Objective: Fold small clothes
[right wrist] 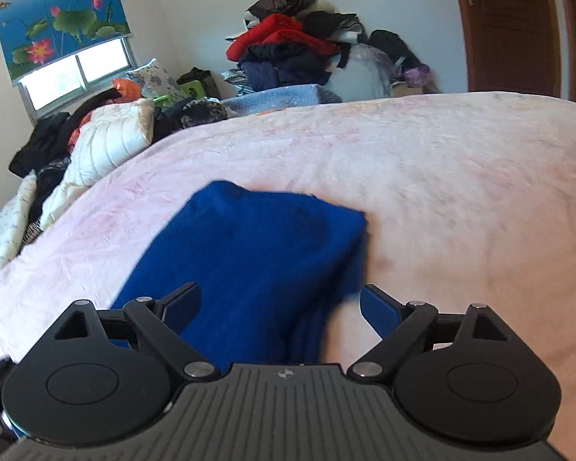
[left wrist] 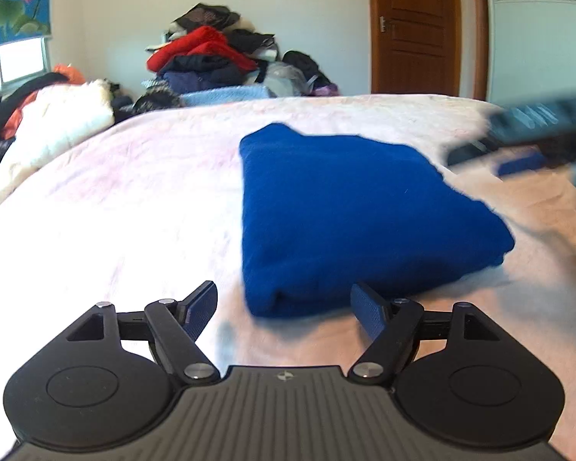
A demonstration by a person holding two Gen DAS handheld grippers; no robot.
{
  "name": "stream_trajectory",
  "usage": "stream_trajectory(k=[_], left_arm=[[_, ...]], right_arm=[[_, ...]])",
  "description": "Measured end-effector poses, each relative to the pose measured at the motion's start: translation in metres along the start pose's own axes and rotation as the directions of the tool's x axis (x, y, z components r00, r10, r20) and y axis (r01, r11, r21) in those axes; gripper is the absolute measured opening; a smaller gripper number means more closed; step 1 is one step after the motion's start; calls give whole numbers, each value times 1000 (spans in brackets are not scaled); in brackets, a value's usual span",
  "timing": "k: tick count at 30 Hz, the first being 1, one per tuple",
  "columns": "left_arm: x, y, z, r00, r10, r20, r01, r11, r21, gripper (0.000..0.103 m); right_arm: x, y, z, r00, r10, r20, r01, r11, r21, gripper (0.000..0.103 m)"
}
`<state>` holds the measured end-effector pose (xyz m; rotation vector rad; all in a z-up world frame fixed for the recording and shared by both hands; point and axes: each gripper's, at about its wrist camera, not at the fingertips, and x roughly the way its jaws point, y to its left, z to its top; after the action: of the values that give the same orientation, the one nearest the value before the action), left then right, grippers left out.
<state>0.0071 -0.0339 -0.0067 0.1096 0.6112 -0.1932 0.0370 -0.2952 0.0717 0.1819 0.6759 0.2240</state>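
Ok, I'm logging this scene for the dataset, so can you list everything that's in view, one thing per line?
Blue garment: one, deep blue, folded into a compact stack on the bed, nearest the grippers.
Bedspread: one, pale pink, covers the bed under the garment.
Clothes pile: one heap, red, black and navy, against the far wall beyond the bed.
Quilted bedding: one, cream, bunched at the bed's left edge with dark and orange clothes.
Light blue blanket: one, behind the bed's far edge.
Lotus blind: one, blue with green leaves and pink flowers, over the window.
Door: one, brown wood, right of the pile.
Left gripper: open, empty, at the garment's near edge.
Right gripper: open, above the garment's near end.
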Motion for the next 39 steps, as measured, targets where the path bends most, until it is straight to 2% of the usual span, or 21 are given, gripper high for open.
stream_trajectory(k=[3, 4, 6, 8, 11, 14, 39], left_arm=[[8, 3, -5, 998, 15, -66, -18, 999, -39, 77], [8, 2, -6, 997, 24, -68, -27, 999, -40, 80], [9, 0, -5, 997, 50, -67, -52, 998, -31, 85], [11, 0, -7, 996, 59, -68, -61, 998, -32, 90], [17, 12, -7, 993, 61, -98, -71, 992, -101, 103], [19, 12, -7, 992, 73, -99, -83, 991, -101, 103], [21, 11, -8, 993, 69, -92, -78, 992, -104, 103]], right_arm=[[-18, -4, -44, 993, -108, -54, 108, 994, -6, 93], [-17, -4, -56, 985, -152, -76, 151, 988, -16, 93], [-18, 0, -72, 979, -185, -88, 185, 983, -11, 96], [-17, 6, -78, 973, -214, -85, 214, 977, -5, 102], [-10, 19, -88, 945, -315, -83, 312, 949, -51, 102], [-9, 27, -98, 931, -364, -25, 363, 931, -26, 103], [-14, 29, -105, 943, -333, 6, 333, 943, -28, 103]])
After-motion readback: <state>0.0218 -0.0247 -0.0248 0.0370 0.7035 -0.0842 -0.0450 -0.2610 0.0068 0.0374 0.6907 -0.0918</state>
